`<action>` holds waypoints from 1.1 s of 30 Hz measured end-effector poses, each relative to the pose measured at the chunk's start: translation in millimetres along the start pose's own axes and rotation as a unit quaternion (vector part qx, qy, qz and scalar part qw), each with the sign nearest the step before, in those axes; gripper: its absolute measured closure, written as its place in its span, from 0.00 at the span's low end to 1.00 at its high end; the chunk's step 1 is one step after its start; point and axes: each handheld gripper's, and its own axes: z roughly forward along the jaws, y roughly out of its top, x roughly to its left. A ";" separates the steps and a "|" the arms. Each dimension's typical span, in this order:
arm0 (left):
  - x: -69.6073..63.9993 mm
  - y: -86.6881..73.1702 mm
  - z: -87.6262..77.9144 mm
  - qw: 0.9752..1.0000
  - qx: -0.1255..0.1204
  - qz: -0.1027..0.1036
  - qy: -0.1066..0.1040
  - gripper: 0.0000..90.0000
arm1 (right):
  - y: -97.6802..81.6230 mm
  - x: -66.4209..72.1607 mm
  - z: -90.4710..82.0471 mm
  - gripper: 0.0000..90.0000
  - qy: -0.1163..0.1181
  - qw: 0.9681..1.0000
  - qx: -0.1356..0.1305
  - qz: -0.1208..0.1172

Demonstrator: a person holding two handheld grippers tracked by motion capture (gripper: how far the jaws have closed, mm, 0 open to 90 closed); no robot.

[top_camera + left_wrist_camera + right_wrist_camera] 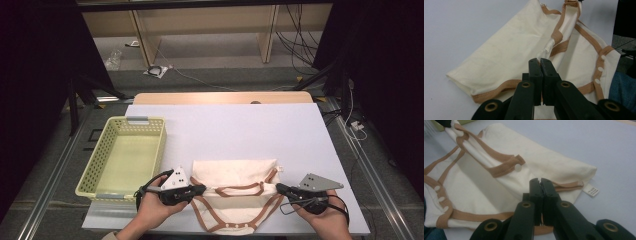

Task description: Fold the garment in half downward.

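Garment point(235, 174), cream cotton with tan-brown binding and a row of white snap buttons along its near hem; appears to be a baby bodysuit. It lies on the pale tabletop point(240, 127), close to the near edge, between the two hands. Its far part is folded flat; the near part is drawn taut sideways between the grippers.

Left gripper point(202, 189): held in the person's left hand at the garment's left edge. In the left gripper view the fingers point(535, 72) are clenched together, with a twist of cream cloth pinched at their tips beside a bound edge.

Right gripper point(278, 188): held in the right hand at the garment's right edge. In the right gripper view the fingers point(548, 192) are clenched on the cream cloth near a tan-bound strap.

Care label point(591, 190): small, white, printed, at the garment's far corner, lying on the tabletop.

Basket point(126, 158): pale yellow perforated plastic, rectangular, with grey grips at both short ends. It stands on the tabletop's left side, just beside the left gripper and apart from the garment.
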 end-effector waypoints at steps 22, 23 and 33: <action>-3.8 -2.0 -0.3 1.000 0.007 0.004 -0.007 0.97 | -3.1 2.3 -2.2 0.99 0.008 1.000 0.007 -0.005; -3.8 -1.9 -0.3 1.000 0.008 0.004 -0.008 0.97 | -3.3 2.2 -2.3 0.99 0.008 1.000 0.007 -0.007; -5.0 -2.3 0.5 1.000 0.013 0.007 -0.013 0.97 | -4.9 3.0 -3.1 0.99 0.011 1.000 0.009 -0.005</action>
